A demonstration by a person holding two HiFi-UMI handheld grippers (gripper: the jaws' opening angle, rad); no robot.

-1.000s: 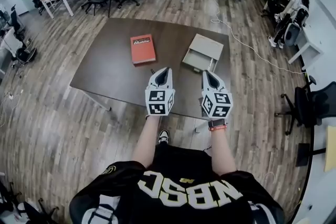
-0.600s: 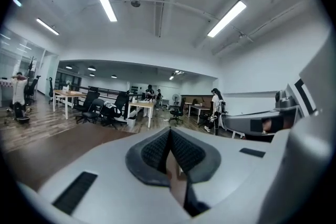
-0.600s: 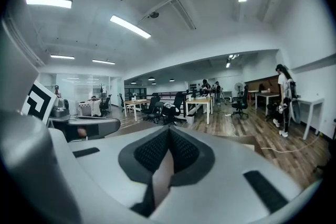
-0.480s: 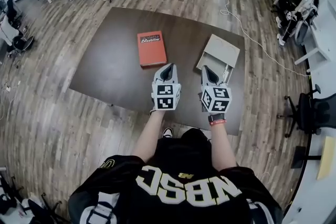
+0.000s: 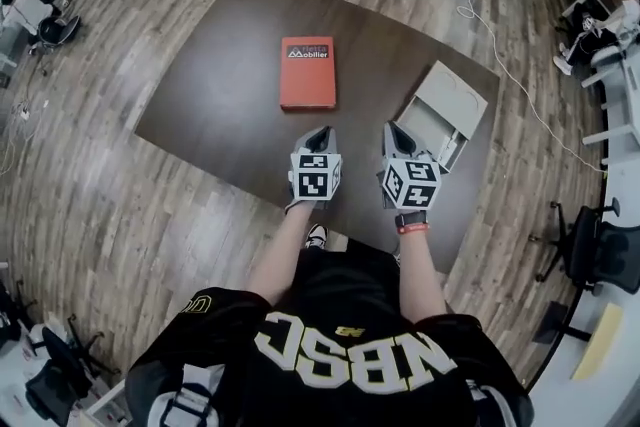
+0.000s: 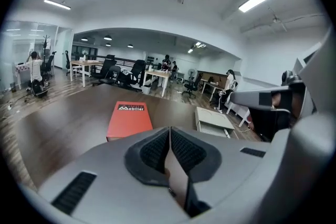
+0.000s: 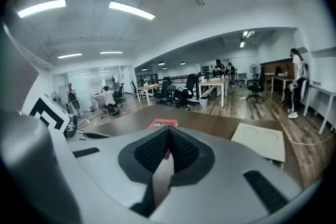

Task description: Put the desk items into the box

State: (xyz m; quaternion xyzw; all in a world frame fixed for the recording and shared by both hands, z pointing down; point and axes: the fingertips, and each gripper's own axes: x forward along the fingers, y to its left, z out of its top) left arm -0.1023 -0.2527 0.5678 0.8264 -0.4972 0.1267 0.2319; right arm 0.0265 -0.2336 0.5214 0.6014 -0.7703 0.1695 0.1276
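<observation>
Head view: the red book [image 5: 307, 72] lies flat mid-table [image 5: 210, 105], untouched. The left gripper [image 5: 317, 133] hovers just short of it, jaws all but together and starting to open, with nothing between them. The right gripper [image 5: 394, 131] hovers closed and empty beside the box [image 5: 447, 110]. This looks like the approach step; next the left jaws must spread wide enough for the book.

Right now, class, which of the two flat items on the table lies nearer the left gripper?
The red book, straight ahead of the left gripper; the beige box sits off to the right, by the right gripper.
</observation>
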